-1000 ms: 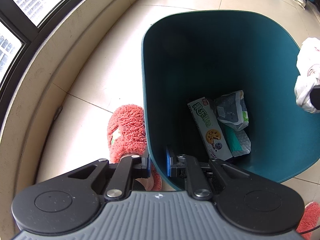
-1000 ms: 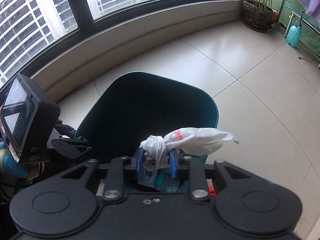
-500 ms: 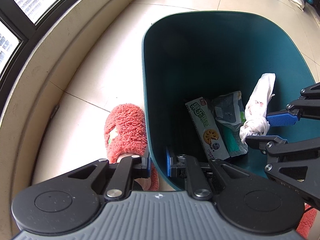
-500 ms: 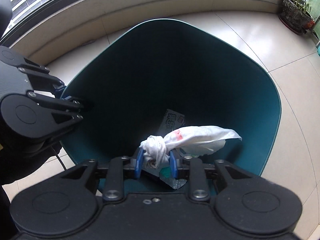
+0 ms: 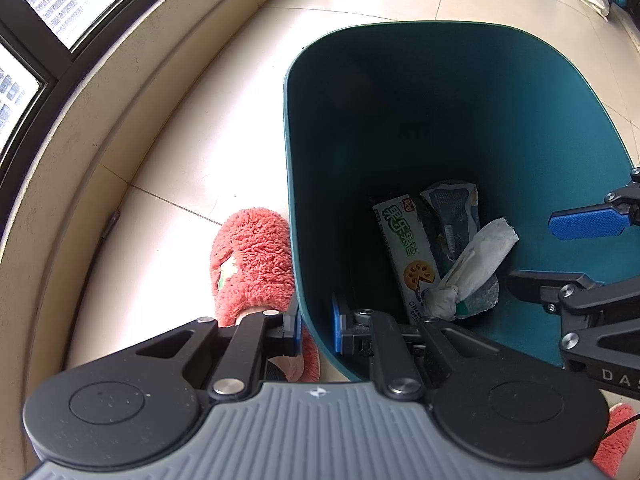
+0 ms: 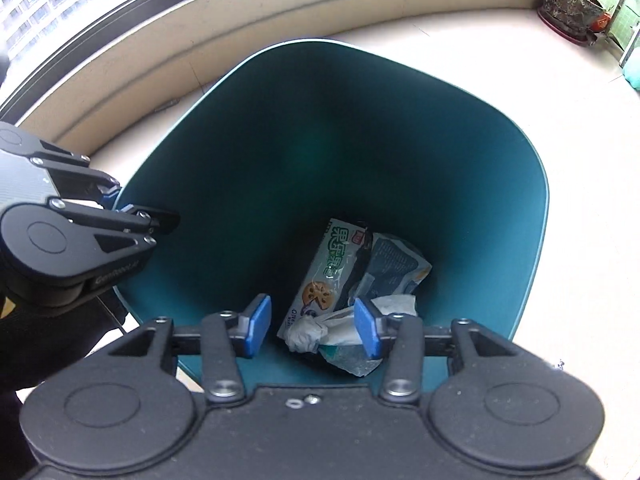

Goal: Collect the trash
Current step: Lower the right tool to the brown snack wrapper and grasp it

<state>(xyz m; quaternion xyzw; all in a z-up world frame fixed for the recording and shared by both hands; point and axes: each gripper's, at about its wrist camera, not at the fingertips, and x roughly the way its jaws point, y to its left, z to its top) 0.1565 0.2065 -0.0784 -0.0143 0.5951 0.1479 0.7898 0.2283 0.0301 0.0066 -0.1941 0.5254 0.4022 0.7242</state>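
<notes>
A dark teal bin stands on the tiled floor. My left gripper is shut on the bin's near rim, one pad inside and one outside. A white knotted bag lies loose at the bottom, on a green biscuit box and a grey-blue wrapper. My right gripper hangs inside the bin above the white bag. Its jaws are opening, and the pads touch nothing. The same gripper shows at the right of the left wrist view.
A red fluffy slipper on a person's foot stands against the bin's left side. A curved window ledge runs behind the bin. A potted plant sits far right. Pale floor tiles lie open to the right.
The right gripper came down into the bin with the white bag, then spread its jaws. The bag dropped onto the trash at the bottom. The left gripper kept still on the rim.
</notes>
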